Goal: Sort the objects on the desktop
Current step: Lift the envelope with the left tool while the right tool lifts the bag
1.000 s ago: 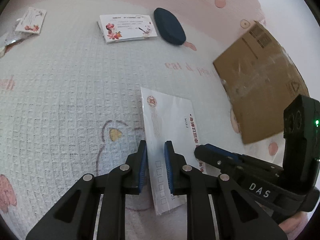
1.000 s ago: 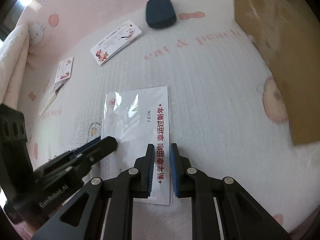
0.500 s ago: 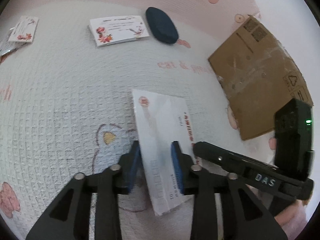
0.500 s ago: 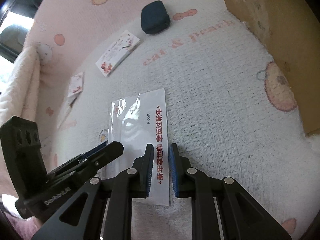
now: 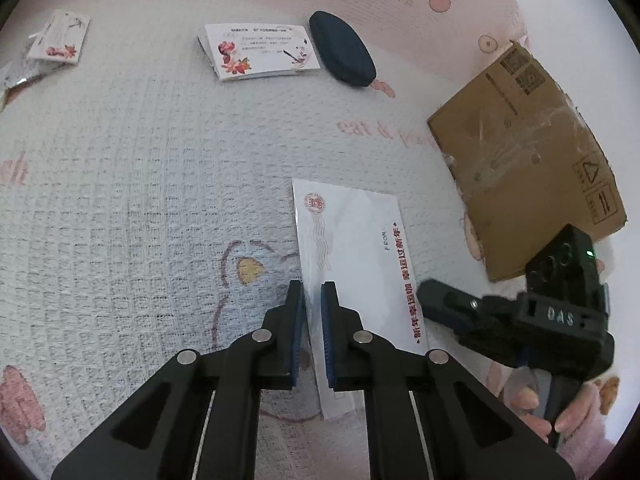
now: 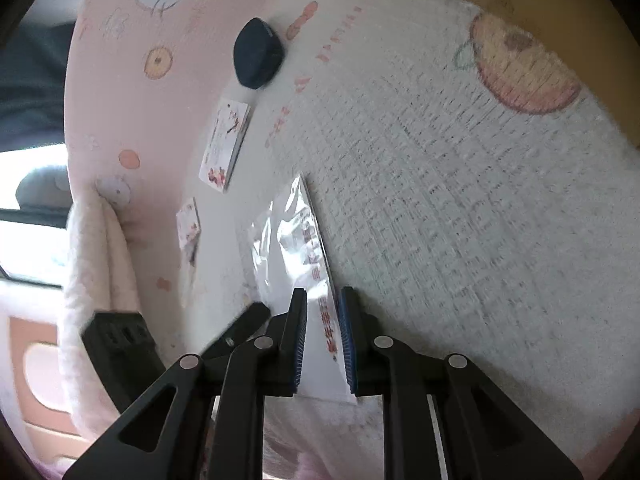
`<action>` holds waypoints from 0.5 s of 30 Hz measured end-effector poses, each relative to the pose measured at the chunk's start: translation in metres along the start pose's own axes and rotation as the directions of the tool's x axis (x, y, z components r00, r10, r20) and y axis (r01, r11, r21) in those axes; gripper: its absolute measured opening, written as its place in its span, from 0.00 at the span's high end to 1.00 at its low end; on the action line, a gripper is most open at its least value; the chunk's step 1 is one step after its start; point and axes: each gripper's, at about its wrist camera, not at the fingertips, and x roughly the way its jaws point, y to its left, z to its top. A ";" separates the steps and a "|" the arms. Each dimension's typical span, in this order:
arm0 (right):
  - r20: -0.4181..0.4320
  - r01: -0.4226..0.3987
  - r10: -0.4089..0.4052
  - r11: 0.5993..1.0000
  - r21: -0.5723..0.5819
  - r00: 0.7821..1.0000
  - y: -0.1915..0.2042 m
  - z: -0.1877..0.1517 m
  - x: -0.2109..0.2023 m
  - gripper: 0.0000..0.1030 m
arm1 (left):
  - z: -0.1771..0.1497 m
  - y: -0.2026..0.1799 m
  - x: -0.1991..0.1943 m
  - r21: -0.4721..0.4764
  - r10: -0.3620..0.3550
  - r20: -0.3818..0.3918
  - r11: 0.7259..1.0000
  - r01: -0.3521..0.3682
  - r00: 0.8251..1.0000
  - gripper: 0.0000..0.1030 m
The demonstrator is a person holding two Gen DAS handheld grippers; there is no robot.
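the white envelope (image 5: pixel 352 264) with red print along one long side lies on the knitted blanket (image 5: pixel 120 200), and everything else is placed from it. the left gripper (image 5: pixel 313 304) has its jaws drawn in to a narrow gap, pinching the envelope's near left edge. the right gripper (image 6: pixel 323 312) has its jaws narrow too, with the envelope's red-printed edge (image 6: pixel 320 264) clamped between them; in its view the envelope stands tilted up off the blanket on that side. the cardboard box (image 5: pixel 528 160) sits to the right of the envelope, close by; only its outside wall shows, so what it holds cannot be told. beyond the envelope, well apart, lie a flowered card (image 5: pixel 260 52) and, just beside that, a dark blue oval case (image 5: pixel 344 54). far off to the left beyond the envelope lie smaller flowered cards (image 5: pixel 60 38). a person's hand (image 5: pixel 536 416) grips the right gripper's handle, to the envelope's lower right.
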 end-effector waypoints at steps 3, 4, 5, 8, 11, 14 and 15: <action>-0.007 -0.019 0.018 1.000 -0.011 1.000 0.003 0.007 0.007 0.87 | 0.001 0.005 0.001 -0.037 -0.031 -0.005 0.999 0.031 0.999 0.91; -0.008 -0.015 0.014 1.000 -0.018 1.000 0.005 0.009 0.010 0.87 | 0.001 0.006 0.001 -0.046 -0.039 -0.007 0.998 0.039 0.999 0.91; -0.006 -0.007 0.007 1.000 -0.021 1.000 0.008 0.009 0.011 0.87 | 0.002 0.007 0.001 -0.055 -0.047 -0.009 0.997 0.046 0.999 0.91; 0.010 0.028 -0.028 0.999 -0.040 1.000 0.013 0.007 0.013 0.89 | 0.004 0.013 0.002 -0.110 -0.089 -0.012 0.990 0.088 0.996 0.89; 0.033 0.075 -0.072 0.994 -0.084 0.997 0.019 0.000 0.010 0.91 | 0.005 0.022 0.001 -0.220 -0.191 0.009 0.957 0.189 0.981 0.65; 0.057 0.124 -0.117 0.984 -0.127 0.991 0.026 -0.004 0.009 0.91 | 0.006 0.023 0.003 -0.281 -0.245 0.035 0.928 0.245 0.969 0.49; 0.063 0.137 -0.129 0.980 -0.145 0.990 0.027 -0.005 0.009 0.91 | 0.007 0.021 0.003 -0.283 -0.241 0.036 0.928 0.242 0.970 0.48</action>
